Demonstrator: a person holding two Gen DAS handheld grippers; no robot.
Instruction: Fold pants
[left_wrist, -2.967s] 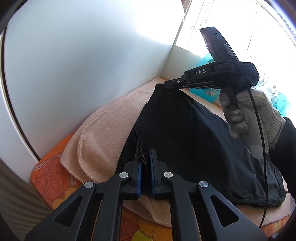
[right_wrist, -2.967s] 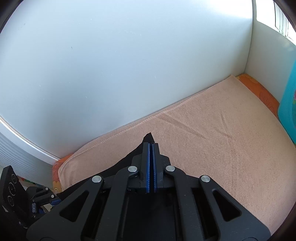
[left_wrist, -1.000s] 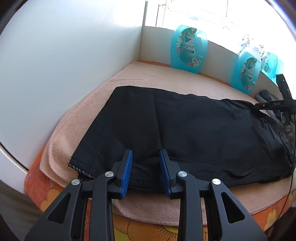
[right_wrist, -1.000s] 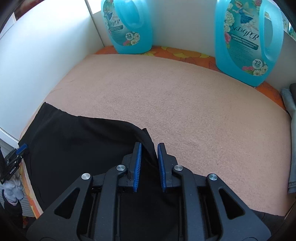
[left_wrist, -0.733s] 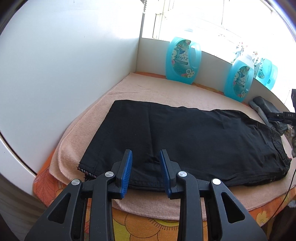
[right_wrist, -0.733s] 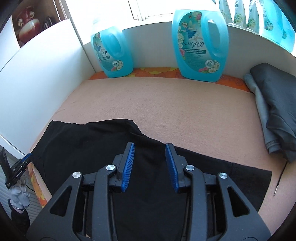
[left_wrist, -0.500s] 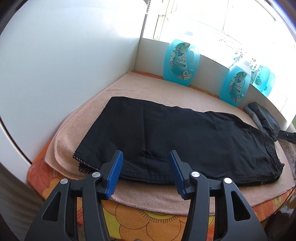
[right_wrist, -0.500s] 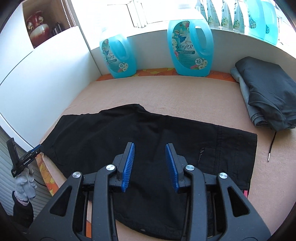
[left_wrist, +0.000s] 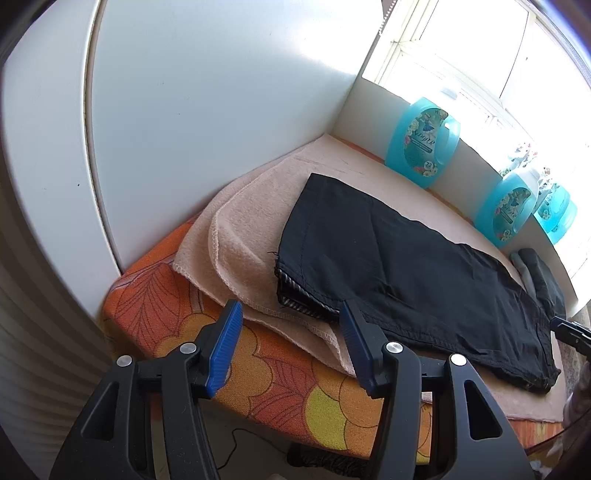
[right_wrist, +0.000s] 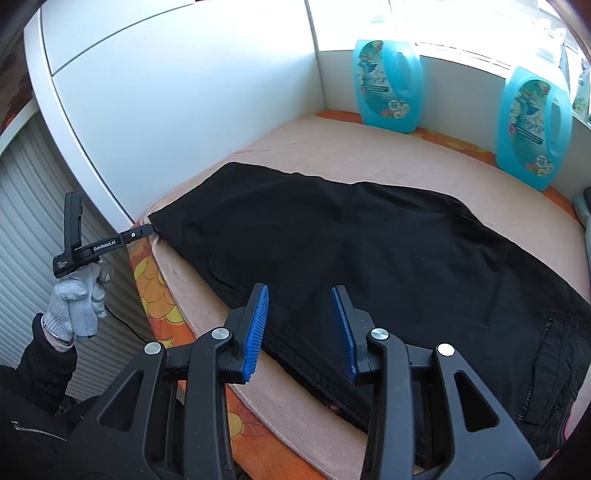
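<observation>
Black pants (left_wrist: 406, 266) lie flat, folded lengthwise, on a peach towel (left_wrist: 240, 229). My left gripper (left_wrist: 290, 314) hovers just off the hem end, over the towel's front edge. Its jaws are opening and nothing is between the blue pads. In the right wrist view the pants (right_wrist: 369, 240) stretch from left to right. My right gripper (right_wrist: 299, 295) stands open above their near edge without pinching the cloth. The left gripper (right_wrist: 146, 232) also shows there, held by a gloved hand (right_wrist: 75, 306), its tips close to the hem corner.
White panels wall in the left and back sides. Blue detergent bottles (right_wrist: 388, 85) (right_wrist: 532, 129) stand along the back ledge. Folded grey clothes (left_wrist: 535, 269) lie at the far right. An orange floral cover (left_wrist: 258, 369) shows under the towel at the front edge.
Both grippers let go of the pants, opened and pulled back. The left view swung toward the hem end; the right view drew back and shifted along the pants.
</observation>
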